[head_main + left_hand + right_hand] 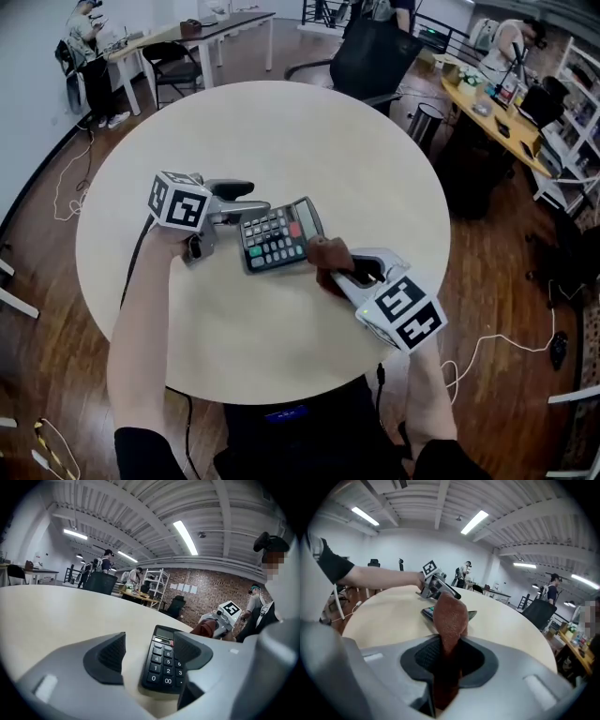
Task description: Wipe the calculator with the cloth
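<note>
Right claw (352, 272) sits closest, its jaws closed tight on a brown cloth (328, 253). The gripper view shows the pads pinching the cloth's middle, with a folded end standing up past the tips (450, 616). Just beyond those tips lies the calculator (279, 234), flat on the round table (281, 131), keys up and display end pointing away from the person. The cloth's free end reaches the calculator's nearest corner; whether it presses on the keys is hard to tell from where I stand.

Left claw (251, 200) comes in from the opposite side, its marker cube behind it, and it points across at the right claw. Its jaws stand roughly half open. Seen along them, the calculator (161, 667) lies between the two pads: the right pad overlaps its edge, while bare tabletop shows between the left pad and the calculator, so nothing is clamped.

Beyond both claws, past the table's far rim, a dark chair (375, 56) stands, and people work at desks along the walls.
</note>
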### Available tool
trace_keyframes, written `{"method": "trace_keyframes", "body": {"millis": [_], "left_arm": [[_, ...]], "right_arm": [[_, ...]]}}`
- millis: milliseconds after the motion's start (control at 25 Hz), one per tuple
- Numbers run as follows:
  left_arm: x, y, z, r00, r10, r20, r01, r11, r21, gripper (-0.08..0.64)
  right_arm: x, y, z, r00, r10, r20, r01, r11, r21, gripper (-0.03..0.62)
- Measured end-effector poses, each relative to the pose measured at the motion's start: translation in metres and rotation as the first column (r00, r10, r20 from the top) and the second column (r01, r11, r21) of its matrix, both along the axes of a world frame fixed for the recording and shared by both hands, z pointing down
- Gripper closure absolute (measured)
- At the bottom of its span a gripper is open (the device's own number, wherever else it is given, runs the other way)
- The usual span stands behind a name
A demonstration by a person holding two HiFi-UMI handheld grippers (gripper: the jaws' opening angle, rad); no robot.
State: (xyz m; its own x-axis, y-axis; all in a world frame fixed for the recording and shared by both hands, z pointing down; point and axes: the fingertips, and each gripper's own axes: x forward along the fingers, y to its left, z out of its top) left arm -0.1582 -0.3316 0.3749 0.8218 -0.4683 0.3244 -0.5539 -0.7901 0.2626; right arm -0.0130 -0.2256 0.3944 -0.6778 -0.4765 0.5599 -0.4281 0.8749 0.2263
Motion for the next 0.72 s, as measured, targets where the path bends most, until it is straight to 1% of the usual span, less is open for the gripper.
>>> {"method": "trace_keyframes", "body": {"millis": [40, 120, 200, 280, 360, 440, 520, 560, 640, 720], "left_arm": [[0.007, 0.001, 0.004, 0.999, 0.031, 0.029, -0.031, 1.000, -0.004, 0.235], [0.019, 0.007, 0.012, 0.992, 0.090, 0.091, -0.089, 0.996, -0.013, 0.236], [0.022, 0.012, 0.013, 0.987, 0.120, 0.109, -0.119, 0.993, -0.012, 0.236], [0.021, 0.018, 0.008, 0.987, 0.137, 0.087, -0.136, 0.991, -0.009, 0.246], [0.017, 0.029, 0.005, 0.988, 0.145, 0.061, -0.144, 0.989, -0.027, 0.255], [-0.002, 0.039, 0.007, 0.994, 0.108, 0.031, -0.107, 0.994, -0.036, 0.258], [-0.013, 0.042, 0.004, 0.999, 0.050, -0.022, -0.051, 0.998, -0.026, 0.258], [-0.009, 0.043, -0.001, 0.998, 0.032, -0.054, -0.034, 0.999, -0.026, 0.258], [0.005, 0.045, -0.008, 0.993, 0.026, -0.117, -0.030, 0.999, -0.037, 0.263], [0.011, 0.054, -0.008, 0.989, 0.031, -0.146, -0.039, 0.998, -0.052, 0.289]], "right_arm": [[-0.001, -0.011, 0.004, 1.000, 0.012, -0.008, -0.012, 1.000, 0.006, 0.506], [-0.006, -0.030, 0.008, 0.999, 0.034, 0.001, -0.034, 0.999, 0.008, 0.506], [-0.014, -0.046, 0.008, 0.998, 0.056, 0.009, -0.056, 0.998, 0.021, 0.506], [-0.022, -0.058, 0.003, 0.997, 0.077, 0.008, -0.078, 0.996, 0.042, 0.506], [-0.032, -0.067, -0.002, 0.996, 0.084, 0.007, -0.084, 0.995, 0.051, 0.506], [-0.050, -0.076, 0.001, 0.998, 0.063, 0.004, -0.063, 0.997, 0.041, 0.506], [-0.060, -0.091, 0.007, 0.999, 0.041, -0.007, -0.040, 0.998, 0.038, 0.506], [-0.060, -0.097, 0.005, 0.999, 0.038, -0.009, -0.037, 0.999, 0.038, 0.506], [-0.055, -0.108, 0.002, 0.999, 0.042, -0.007, -0.042, 0.999, 0.025, 0.506], [-0.057, -0.117, 0.004, 0.999, 0.040, 0.009, -0.040, 0.999, 0.015, 0.506]]}}
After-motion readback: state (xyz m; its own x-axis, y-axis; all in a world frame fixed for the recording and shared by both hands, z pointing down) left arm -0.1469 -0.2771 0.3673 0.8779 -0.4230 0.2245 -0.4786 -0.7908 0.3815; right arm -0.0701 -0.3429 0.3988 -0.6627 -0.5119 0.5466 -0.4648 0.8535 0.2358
